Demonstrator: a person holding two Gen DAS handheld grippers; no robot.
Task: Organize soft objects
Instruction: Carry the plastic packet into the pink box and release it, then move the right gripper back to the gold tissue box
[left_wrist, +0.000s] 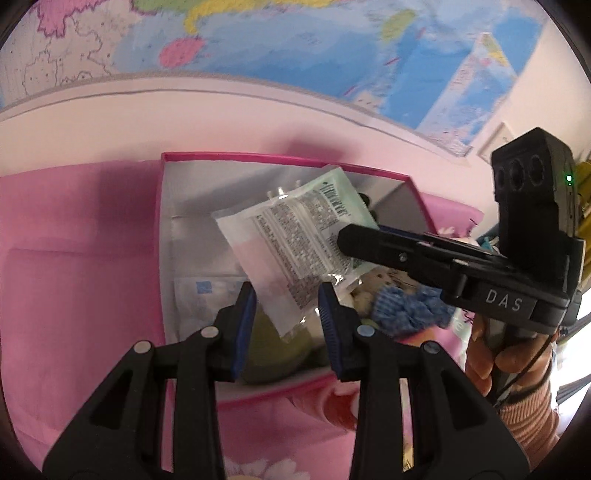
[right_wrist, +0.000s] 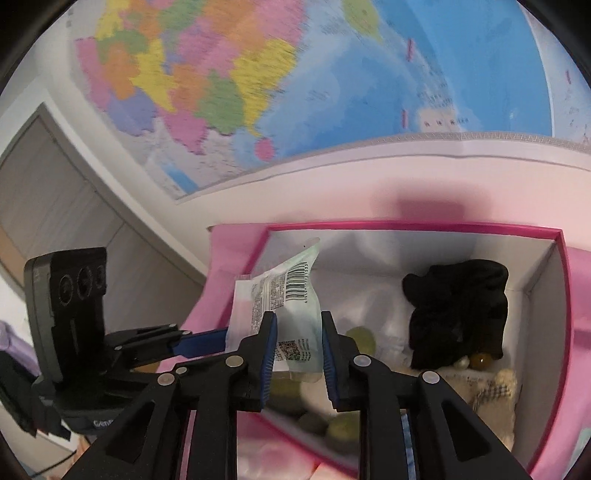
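Observation:
A white and pale-green sealed packet with printed text and a barcode hangs over an open white box with a pink rim. My left gripper is shut on the packet's lower end, both blue pads against it. From the right, my right gripper has the packet's other end between its fingers; the left pad touches it and a thin gap shows at the right pad. In the left wrist view one of the right gripper's black fingers lies across the packet.
Inside the box lie a black cloth bundle, green round pieces, a blue knitted item, a white pack with blue print and a plaid plush. Pink bedding surrounds the box. A wall map hangs behind.

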